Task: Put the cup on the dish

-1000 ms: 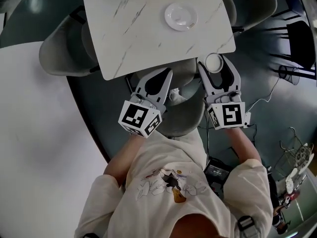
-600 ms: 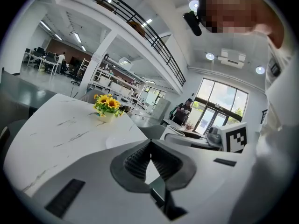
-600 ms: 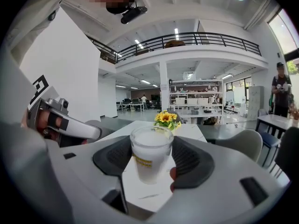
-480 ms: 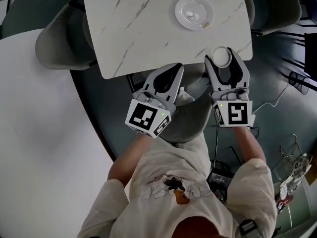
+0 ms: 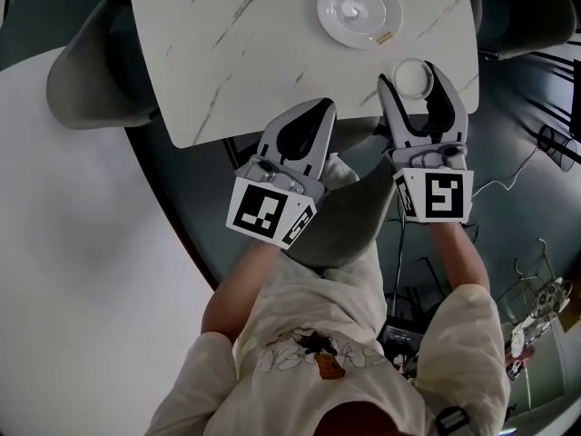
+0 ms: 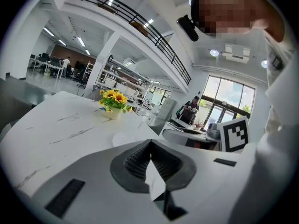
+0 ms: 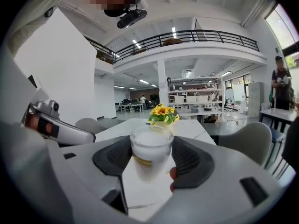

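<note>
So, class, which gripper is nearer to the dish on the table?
Right. The right gripper, holding the cup, is just short of the dish; the left gripper is farther, at the near edge of the table.

Dish sits on the table, far side, toward the right. Nearer the person and a touch further right, the cup stands between the jaws of the right tongs, over the table's near right corner, apart from the dish. Left tongs are off to its left, at the table's near edge. A flower pot stands on the table beyond the cup.
</note>
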The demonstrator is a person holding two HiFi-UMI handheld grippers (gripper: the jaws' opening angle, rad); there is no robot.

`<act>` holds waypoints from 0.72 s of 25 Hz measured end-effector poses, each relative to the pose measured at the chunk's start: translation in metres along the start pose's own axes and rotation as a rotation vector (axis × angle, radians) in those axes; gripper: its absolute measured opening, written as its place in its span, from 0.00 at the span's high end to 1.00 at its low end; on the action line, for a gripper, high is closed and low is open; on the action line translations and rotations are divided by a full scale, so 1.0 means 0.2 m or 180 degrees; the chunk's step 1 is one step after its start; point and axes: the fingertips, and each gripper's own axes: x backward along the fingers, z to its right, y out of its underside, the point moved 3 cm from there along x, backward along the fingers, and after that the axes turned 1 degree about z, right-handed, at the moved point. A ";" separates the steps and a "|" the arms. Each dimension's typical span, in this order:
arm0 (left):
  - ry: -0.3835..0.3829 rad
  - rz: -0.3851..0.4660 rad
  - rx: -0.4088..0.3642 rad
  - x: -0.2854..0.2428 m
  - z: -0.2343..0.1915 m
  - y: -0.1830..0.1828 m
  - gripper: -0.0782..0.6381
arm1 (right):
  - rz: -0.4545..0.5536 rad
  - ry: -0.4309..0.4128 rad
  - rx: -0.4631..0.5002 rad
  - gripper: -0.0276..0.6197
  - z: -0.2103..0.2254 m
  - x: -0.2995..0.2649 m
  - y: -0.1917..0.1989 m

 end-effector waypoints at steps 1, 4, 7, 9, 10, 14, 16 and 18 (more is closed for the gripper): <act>-0.0016 -0.0002 -0.0076 -0.02 -0.01 0.01 0.89 | 0.0015 0.0006 0.0011 0.55 0.01 -0.02 0.01; -0.0008 -0.0001 -0.0230 -0.09 -0.02 0.03 0.89 | 0.0034 0.0055 0.0073 0.55 0.05 -0.07 0.06; -0.0015 0.0083 -0.0243 -0.13 -0.02 0.03 0.89 | 0.0005 0.0105 0.0080 0.55 0.09 -0.11 0.11; -0.0045 0.0082 -0.0211 -0.14 -0.04 0.05 0.89 | -0.0008 0.0124 0.0080 0.55 0.10 -0.15 0.14; -0.0062 0.0076 -0.0202 -0.15 -0.05 0.05 0.89 | -0.0008 0.0129 0.0087 0.55 0.10 -0.16 0.15; -0.0117 0.0076 -0.0167 -0.17 -0.10 0.07 0.89 | 0.0008 0.0130 0.0133 0.55 0.10 -0.22 0.16; -0.0138 0.0063 -0.0138 -0.17 -0.12 0.09 0.89 | 0.0024 0.0128 0.0152 0.55 0.10 -0.25 0.17; -0.0146 0.0061 -0.0143 -0.18 -0.15 0.10 0.89 | 0.0046 0.0124 0.0189 0.55 0.09 -0.29 0.17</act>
